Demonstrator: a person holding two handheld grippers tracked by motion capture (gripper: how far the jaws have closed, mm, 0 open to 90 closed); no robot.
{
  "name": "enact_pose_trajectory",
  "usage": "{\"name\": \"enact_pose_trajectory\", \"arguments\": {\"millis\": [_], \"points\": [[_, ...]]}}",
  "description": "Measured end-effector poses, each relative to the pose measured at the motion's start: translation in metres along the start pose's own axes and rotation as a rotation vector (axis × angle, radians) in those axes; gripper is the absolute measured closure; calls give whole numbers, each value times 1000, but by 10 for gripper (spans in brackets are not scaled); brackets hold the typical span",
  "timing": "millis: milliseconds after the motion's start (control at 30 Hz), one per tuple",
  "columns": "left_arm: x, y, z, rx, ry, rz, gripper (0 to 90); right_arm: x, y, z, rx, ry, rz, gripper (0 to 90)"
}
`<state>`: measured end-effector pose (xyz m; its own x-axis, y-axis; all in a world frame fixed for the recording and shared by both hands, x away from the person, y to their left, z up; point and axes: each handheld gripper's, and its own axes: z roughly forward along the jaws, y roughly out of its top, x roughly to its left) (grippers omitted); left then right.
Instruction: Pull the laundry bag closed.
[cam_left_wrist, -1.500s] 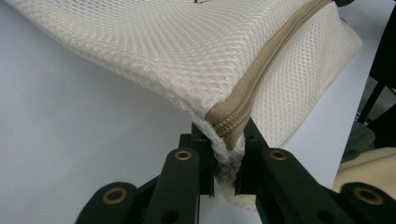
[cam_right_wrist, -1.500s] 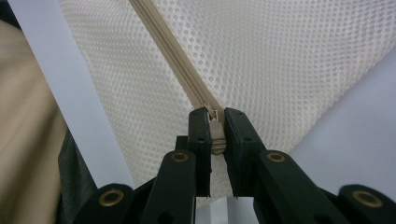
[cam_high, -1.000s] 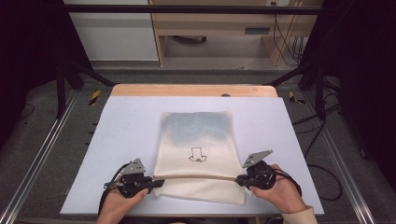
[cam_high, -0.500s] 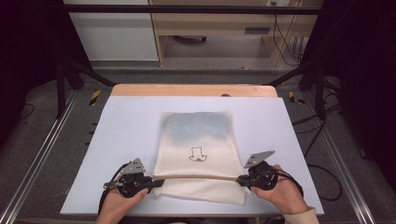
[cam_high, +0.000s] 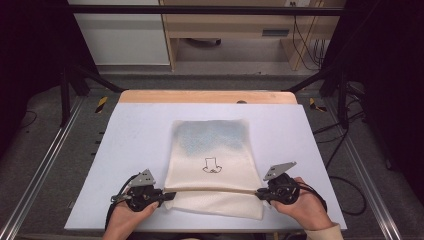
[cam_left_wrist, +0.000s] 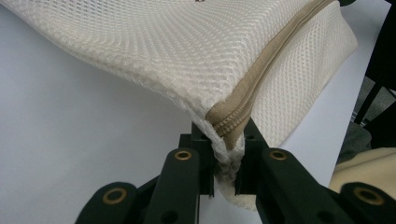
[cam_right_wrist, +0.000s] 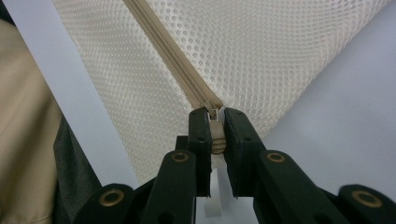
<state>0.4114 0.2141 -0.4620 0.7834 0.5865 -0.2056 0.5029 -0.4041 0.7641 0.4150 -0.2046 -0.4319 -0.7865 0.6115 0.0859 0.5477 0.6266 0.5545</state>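
Mesh: 1 cream bag (cam_high: 212, 165), 1 zipper (cam_right_wrist: 175, 60), 2 grippers' fingers (cam_left_wrist: 180, 179) clamping its ends.

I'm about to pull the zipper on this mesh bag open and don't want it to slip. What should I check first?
1. Left gripper clamped on the mesh bag corner at the zipper end: ok.
2. Right gripper shut on the zipper pull: ok.
3. Zipper line stretched straight between the grippers: ok.
4. Bag lying flat on the table: ok.
5. Fabric caught in the slider: cannot tell.
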Motion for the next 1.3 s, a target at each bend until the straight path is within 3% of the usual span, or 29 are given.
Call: {"name": "enact_pose_trajectory", "arguments": {"millis": [433, 767, 900, 933, 1000, 1100, 1133, 1167, 1200, 1233, 1267, 1300], "points": [[-2, 0, 1, 0, 4, 4, 804, -1, -1, 1, 11, -3, 10, 819], [-5, 0, -5, -12, -5, -15, 742, 0, -1, 6, 32, -7, 1, 818], [-6, 0, -6, -12, 10, -15, 700, 0, -1, 6, 34, -7, 8, 812], [-6, -1, -7, -8, 28, -15, 608, -1, -1, 5, 26, -5, 19, 759], [-2, 1, -11, -15, 77, -29, 551, -1, 0, 3, 13, -3, 29, 679], [3, 2, -15, -27, 91, -50, 416, 0, 3, 3, -4, -23, 35, 550], [6, 4, -19, -52, 128, -58, 372, 1, 5, 3, -8, -36, 31, 479], [6, 4, -19, -52, 128, -58, 329, 2, 7, 3, -17, -48, 35, 410], [7, 5, -21, -55, 139, -60, 329, 2, 7, 3, -17, -48, 35, 410], [10, 8, -23, -48, 164, -62, 286, 2, 12, 2, -47, -68, 25, 315], [10, 8, -23, -48, 164, -62, 262, 2, 12, 2, -47, -68, 25, 315], [11, 11, -24, -44, 174, -62, 262, 3, 15, 1, -59, -86, 29, 238]]}}
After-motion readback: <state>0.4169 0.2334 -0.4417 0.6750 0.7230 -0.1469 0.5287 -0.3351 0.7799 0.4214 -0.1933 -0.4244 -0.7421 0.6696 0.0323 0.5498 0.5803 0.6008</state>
